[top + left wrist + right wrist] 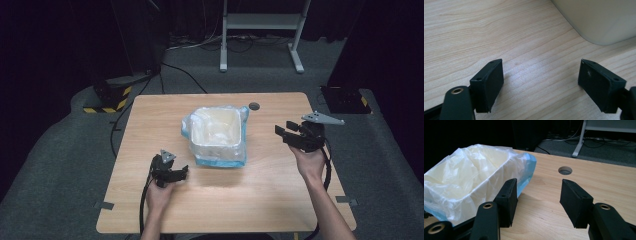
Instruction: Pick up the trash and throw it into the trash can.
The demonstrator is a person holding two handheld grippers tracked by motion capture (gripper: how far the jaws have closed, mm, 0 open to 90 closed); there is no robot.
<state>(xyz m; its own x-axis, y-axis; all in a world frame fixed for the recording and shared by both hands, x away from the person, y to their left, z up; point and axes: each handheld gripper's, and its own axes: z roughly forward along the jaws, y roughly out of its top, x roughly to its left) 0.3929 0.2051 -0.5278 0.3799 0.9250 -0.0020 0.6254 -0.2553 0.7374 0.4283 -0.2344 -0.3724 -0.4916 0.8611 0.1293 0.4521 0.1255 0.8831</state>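
- We see a pale square bin (216, 134) near the middle of the wooden table (150, 120), lined with a clear plastic bag (239, 116) whose bluish edge folds over the rim and hangs down the outside.
- From the bin, our left gripper (184, 171) sits at about seven o'clock, low over the table, jaws pointing toward the bin's near left corner.
- In the left gripper view its jaws stand wide apart with only bare wood between them; the fingers (489, 83) are released and grasp nothing. The bin's rounded corner (599, 22) lies ahead at about one o'clock, apart from the pads.
- Our right gripper (282, 132) is at about three o'clock from the bin, held above the table by the right hand (310, 162), jaws aimed toward the bin's right side.
- In the right gripper view its jaws are parted with nothing between them, so it is released too. The bag-covered wall (481, 192) is at about ten o'clock, near its left pad (507, 201), though we cannot tell whether they touch.
- A round cable hole (565, 170) in the tabletop lies ahead of the right gripper at twelve o'clock.
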